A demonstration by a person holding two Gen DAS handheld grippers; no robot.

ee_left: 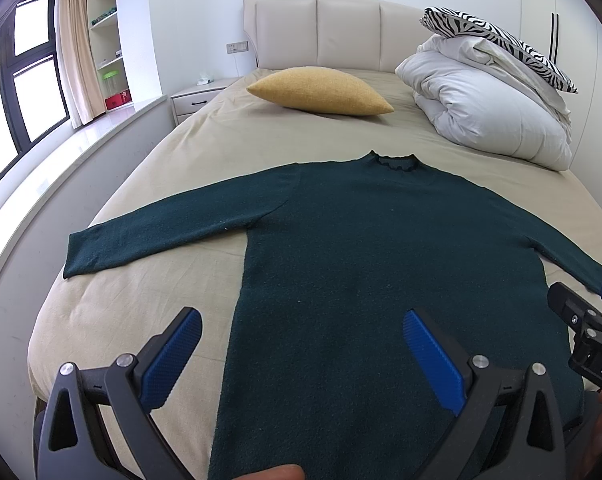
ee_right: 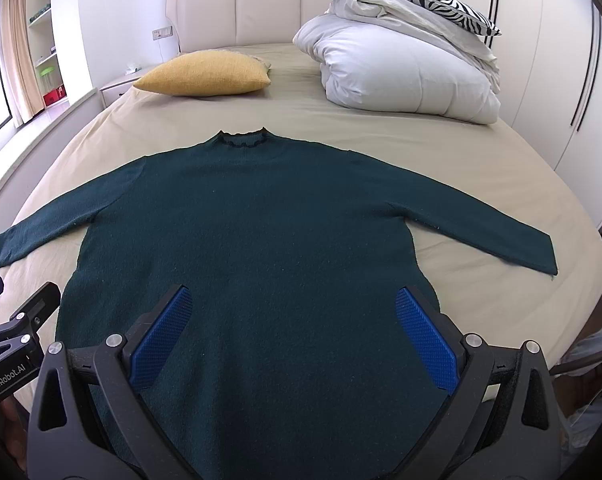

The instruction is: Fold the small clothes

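Left wrist view: our left hand-held gripper [ee_left: 301,354] hangs released, jaws spread wide, over the sweater [ee_left: 341,248] lying flat on the bed [ee_left: 181,148]. The sweater's long axis runs straight ahead, collar farthest; its left sleeve [ee_left: 161,232] stretches off to the left, nearest this gripper. The hem is cut off below.

Right wrist view: our right hand-held gripper [ee_right: 293,334] is likewise released above the lower body, the right sleeve [ee_right: 501,232] ahead-right. We judge each gripper takes its own sleeve.

A yellow pillow [ee_left: 321,90] lies upper centre on the bed [ee_left: 149,168]; a white duvet [ee_left: 489,108] under a zebra pillow [ee_left: 497,40] sits upper right.
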